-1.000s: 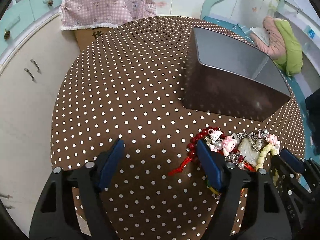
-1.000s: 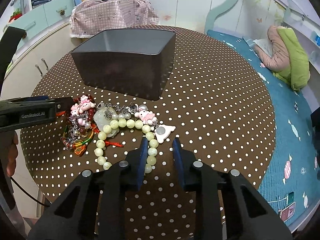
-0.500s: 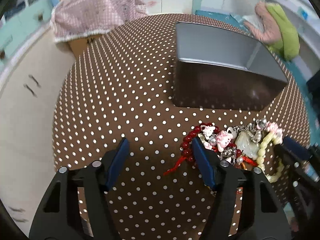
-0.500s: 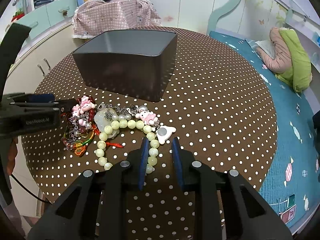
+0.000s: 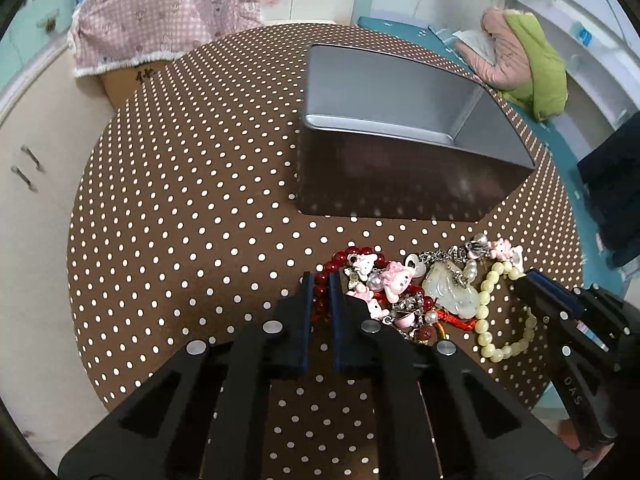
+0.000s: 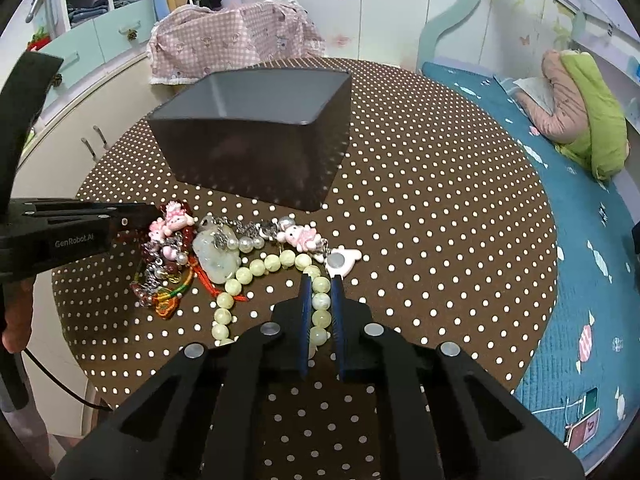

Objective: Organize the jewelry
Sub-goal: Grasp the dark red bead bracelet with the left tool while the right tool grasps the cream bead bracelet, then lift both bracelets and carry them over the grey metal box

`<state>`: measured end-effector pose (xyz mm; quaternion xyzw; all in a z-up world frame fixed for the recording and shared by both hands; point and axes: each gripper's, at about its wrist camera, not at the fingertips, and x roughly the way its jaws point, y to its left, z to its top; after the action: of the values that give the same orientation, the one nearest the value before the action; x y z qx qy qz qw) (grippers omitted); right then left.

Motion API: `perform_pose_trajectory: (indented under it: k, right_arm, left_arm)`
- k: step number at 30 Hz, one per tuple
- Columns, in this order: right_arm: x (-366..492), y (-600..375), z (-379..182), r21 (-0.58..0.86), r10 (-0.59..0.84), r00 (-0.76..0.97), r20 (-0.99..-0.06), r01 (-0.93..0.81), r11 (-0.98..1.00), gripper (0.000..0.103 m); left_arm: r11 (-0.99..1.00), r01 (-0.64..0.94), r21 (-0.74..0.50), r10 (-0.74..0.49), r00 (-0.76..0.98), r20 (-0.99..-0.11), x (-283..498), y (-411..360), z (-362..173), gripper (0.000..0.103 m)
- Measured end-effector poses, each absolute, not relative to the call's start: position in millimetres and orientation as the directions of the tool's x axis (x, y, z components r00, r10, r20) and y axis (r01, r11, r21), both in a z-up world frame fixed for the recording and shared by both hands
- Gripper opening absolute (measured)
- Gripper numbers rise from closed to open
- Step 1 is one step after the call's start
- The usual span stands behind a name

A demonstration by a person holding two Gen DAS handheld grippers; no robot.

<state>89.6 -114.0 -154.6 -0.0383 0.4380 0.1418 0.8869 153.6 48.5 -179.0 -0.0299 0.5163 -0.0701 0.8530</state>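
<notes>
A pile of jewelry lies on the polka-dot table in front of a dark metal box, which is open and looks empty. My left gripper is shut on the red bead bracelet at the pile's left edge. My right gripper is shut on the pale green bead bracelet, with beads between its pads. Pink bunny charms, a jade pendant and a silver chain lie between them. The box also shows in the right wrist view.
The round table's edge runs close behind both grippers. A pink checked cloth covers a carton beyond the table. Cream cabinets stand on the left, and a bed with a teal cover on the right.
My left gripper has moved right onto the pile and closed from wide open onto the red bracelet. My right gripper has narrowed onto the green beads.
</notes>
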Motion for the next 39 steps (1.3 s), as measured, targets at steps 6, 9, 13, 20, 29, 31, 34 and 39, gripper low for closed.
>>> perform_pose_trajectory:
  k: [6,9,13,20,29,31,34,39]
  right_arm:
    - [89.9,-123.2,-141.6,0.092,0.249,0.594,-0.765,-0.283,0.955,0.008]
    - [88.9,-127.7,-131.8,0.097,0.255,0.611,-0.749,-0.28,0.955,0.008]
    - [86.1,-130.8,-119.1,0.104,0.269,0.635,-0.724,-0.286,0.953,0.008]
    - [89.8,-135.0,-102.5,0.107,0.273,0.667,-0.693,-0.279,0.954,0.008]
    - [95.9,-128.6,-80.3,0.075,0.281,0.711,-0.645,-0.307,0.949,0.008]
    - [97.5,-126.4,-75.8,0.077,0.289,0.715,-0.636,-0.314,0.946,0.008]
    - [99.7,-122.5,-68.2,0.073,0.298,0.724,-0.622,-0.326,0.943,0.008]
    - [95.5,-121.0,-65.6,0.093,0.339,0.716,-0.611,-0.36,0.928,0.009]
  left_arm:
    - [0.98,0.083,-0.183,-0.2,0.476,-0.856,150.6,63.9,-163.2,0.007]
    - [0.975,0.083,-0.206,-0.22,0.491,-0.843,146.7,68.5,-154.3,0.007]
    - [0.967,0.093,-0.237,-0.251,0.507,-0.825,146.6,79.3,-139.0,0.007]
    - [0.953,0.117,-0.278,-0.297,0.526,-0.797,143.0,79.5,-111.0,0.007]
    - [0.944,0.171,-0.283,-0.329,0.588,-0.739,141.8,72.1,-66.0,0.008]
    - [0.944,0.175,-0.281,-0.328,0.598,-0.731,144.3,71.8,-57.2,0.008]
    - [0.943,0.183,-0.277,-0.329,0.61,-0.72,146.4,68.7,-47.5,0.008]
    - [0.939,0.199,-0.28,-0.341,0.626,-0.701,144.5,63.8,-36.9,0.008]
